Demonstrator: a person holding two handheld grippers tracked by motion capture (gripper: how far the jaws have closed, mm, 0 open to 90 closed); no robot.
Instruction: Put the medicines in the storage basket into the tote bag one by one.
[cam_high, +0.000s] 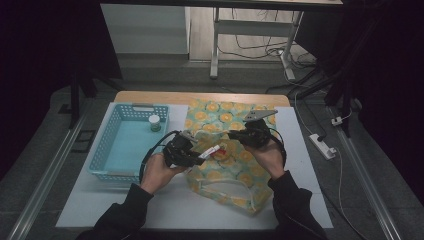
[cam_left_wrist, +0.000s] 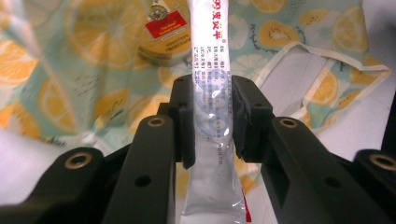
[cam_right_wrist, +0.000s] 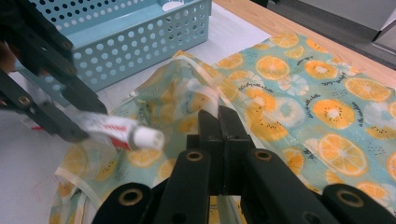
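Observation:
A cloth bag (cam_high: 222, 172) printed with orange slices lies on the white mat, right of centre. My left gripper (cam_high: 202, 154) is shut on a white tube (cam_high: 212, 150) and holds it over the bag. In the left gripper view the pads (cam_left_wrist: 184, 116) press both sides of the tube (cam_left_wrist: 210, 56), and a round yellow tin (cam_left_wrist: 163, 35) with a red label rests on the cloth beyond. My right gripper (cam_high: 236, 135) is shut on a raised fold of the bag (cam_right_wrist: 196, 88), jaws (cam_right_wrist: 220, 119) together. The tube's white cap (cam_right_wrist: 147, 137) points toward it.
A light blue perforated basket (cam_high: 107, 135) stands at the left of the mat, holding a small white-lidded jar (cam_high: 155, 122). The table's wooden far edge (cam_high: 200, 96) runs behind. A power strip (cam_high: 322, 146) and cables lie on the floor at the right.

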